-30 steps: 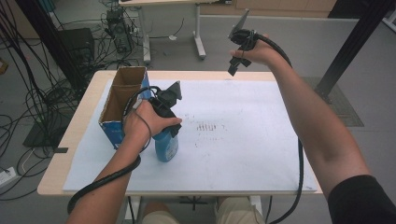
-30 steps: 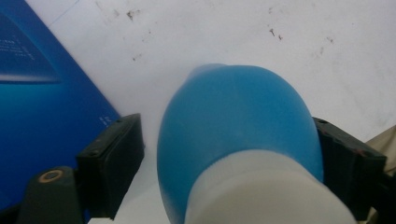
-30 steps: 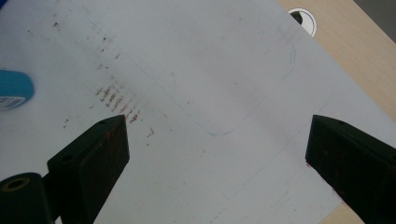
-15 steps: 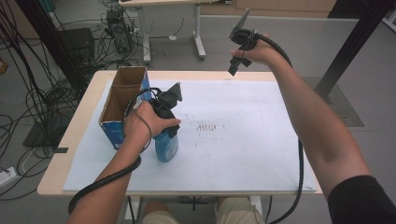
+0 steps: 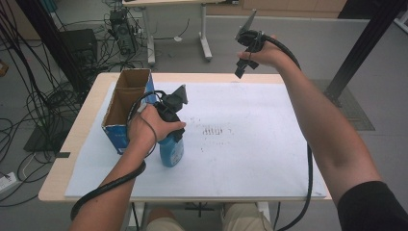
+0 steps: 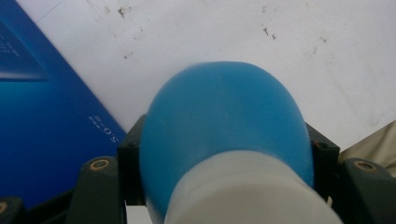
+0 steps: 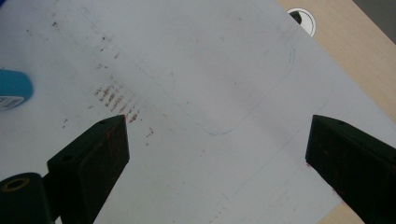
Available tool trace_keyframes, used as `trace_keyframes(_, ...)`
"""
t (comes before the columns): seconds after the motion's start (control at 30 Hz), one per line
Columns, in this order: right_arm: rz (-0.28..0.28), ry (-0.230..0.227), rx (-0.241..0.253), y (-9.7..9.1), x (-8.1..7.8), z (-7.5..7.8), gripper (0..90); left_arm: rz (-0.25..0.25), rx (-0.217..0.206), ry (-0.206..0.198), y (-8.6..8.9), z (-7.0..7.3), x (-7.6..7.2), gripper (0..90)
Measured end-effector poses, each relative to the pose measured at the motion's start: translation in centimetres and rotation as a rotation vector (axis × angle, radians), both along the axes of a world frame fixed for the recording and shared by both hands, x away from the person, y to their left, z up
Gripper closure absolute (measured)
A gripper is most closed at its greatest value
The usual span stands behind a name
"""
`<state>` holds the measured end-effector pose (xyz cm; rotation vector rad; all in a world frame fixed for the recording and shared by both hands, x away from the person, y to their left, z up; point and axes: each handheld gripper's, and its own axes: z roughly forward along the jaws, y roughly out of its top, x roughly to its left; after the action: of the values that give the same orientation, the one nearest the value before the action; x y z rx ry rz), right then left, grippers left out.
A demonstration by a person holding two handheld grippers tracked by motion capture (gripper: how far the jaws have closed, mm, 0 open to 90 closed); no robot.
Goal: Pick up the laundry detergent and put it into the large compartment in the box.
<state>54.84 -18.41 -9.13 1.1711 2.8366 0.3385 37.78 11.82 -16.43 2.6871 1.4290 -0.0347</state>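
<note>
A blue bottle (image 5: 172, 151) with a white top stands upright on the white sheet, just right of an open blue cardboard box (image 5: 126, 103). My left gripper (image 5: 172, 134) comes down on it from above. Its jaws have just been closing, and they now press on both sides of the bottle (image 6: 224, 116) near its shoulder. My right gripper (image 5: 242, 67) hangs in the air over the table's far edge. In the right gripper view it (image 7: 217, 130) is open, with nothing between the jaws and the bottle's edge (image 7: 14, 88) far to the left.
The box's blue side (image 6: 42, 116) is close beside the bottle. Dark smudges (image 5: 214, 130) mark the middle of the white sheet (image 5: 260, 159). A cable hole (image 7: 303, 19) sits in the wooden tabletop. Cables and desk legs lie on the floor beyond the table.
</note>
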Motion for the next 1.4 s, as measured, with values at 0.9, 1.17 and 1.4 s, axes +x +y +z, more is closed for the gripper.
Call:
trace_keyframes(0.9,0.007,0.003,-0.007,0.21,0.05,-0.09,6.2,-0.009,0.01,0.006,-0.26,0.01,0.15,36.9)
trace_keyframes(1.17,0.011,0.003,-0.008,0.25,0.02,-0.12,6.2,-0.005,0.007,0.014,-0.22,0.01,0.3,37.2)
trace_keyframes(1.4,0.01,0.006,-0.007,0.45,0.08,-0.23,6.2,0.0,0.0,0.015,-0.03,-0.01,0.36,37.4)
